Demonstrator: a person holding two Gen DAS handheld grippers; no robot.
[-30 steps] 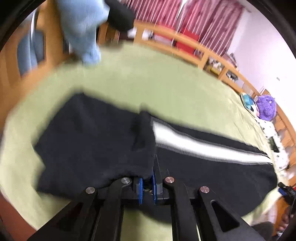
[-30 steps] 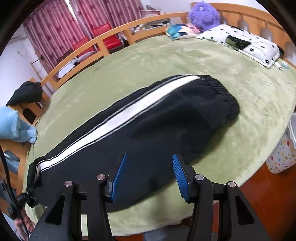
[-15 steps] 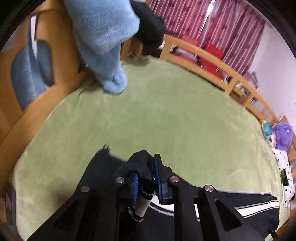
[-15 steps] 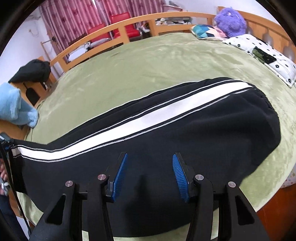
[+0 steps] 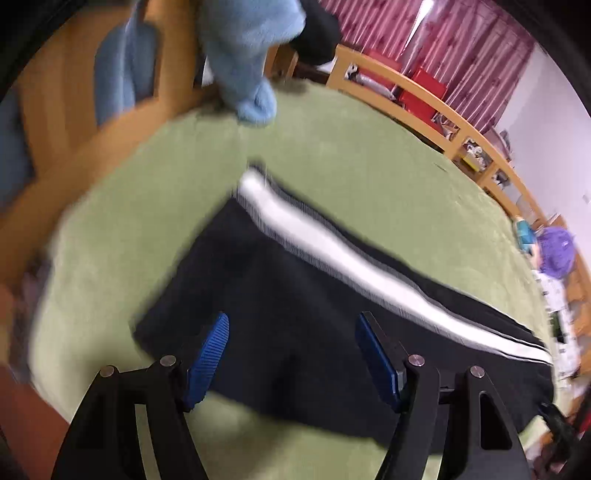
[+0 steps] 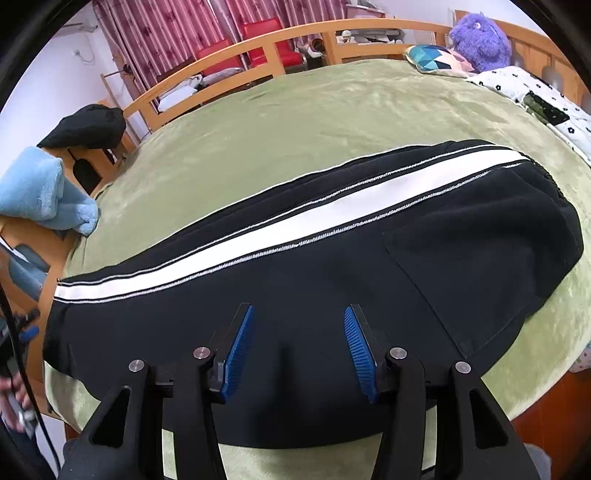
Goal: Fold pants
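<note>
Green plush bedding [image 6: 332,110] covers the bed in front of us, ringed by a curved wooden bed rail [image 6: 266,48] with red curtains [image 6: 166,26] and red chairs [image 6: 258,37] behind it. We hold our right gripper [image 6: 299,347] low over the black track pants [image 6: 332,280], which lie flat and lengthwise on the bedding, their white side stripe [image 6: 295,221] running just beyond our fingertips; the waistband end lies well off to the right of these jaws, the cuff end off to the left. These jaws stand wide apart with nothing between them. Our left gripper [image 5: 291,354] hangs over the cuff end of the same pants [image 5: 295,295], its jaws likewise spread wide and empty, the stripe [image 5: 332,251] slanting away ahead of them in a blurred view. Beyond the left jaws a light blue fleece garment [image 5: 243,55] hangs over the bed end, with a black garment [image 5: 317,33] just beside it. Far right of the right jaws sit a purple plush toy [image 6: 480,40], a patterned cushion [image 6: 436,59] and a spotted white quilt [image 6: 524,96].
</note>
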